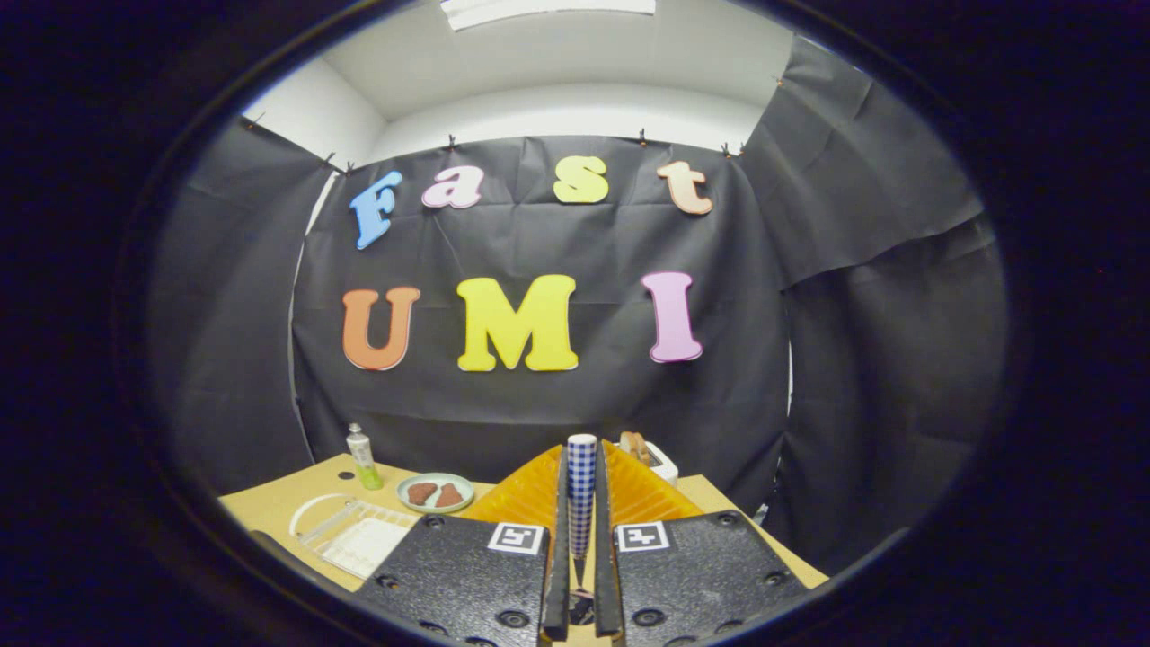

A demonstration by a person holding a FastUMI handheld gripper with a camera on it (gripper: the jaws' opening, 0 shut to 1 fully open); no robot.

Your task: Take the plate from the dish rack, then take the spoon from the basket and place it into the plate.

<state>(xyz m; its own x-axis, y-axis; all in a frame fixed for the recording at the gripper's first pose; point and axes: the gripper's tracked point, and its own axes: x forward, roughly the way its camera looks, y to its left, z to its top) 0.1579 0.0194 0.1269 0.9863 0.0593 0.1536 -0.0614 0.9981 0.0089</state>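
Two fingers of our gripper clamp the checked, round-ended spoon handle; ridged rack behind.

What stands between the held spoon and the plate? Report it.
Nothing visible does. The tongs are shut on the checkered spoon handle; the plate, carrying two brown pieces, sits on the table ahead-left, beside the clear rack.
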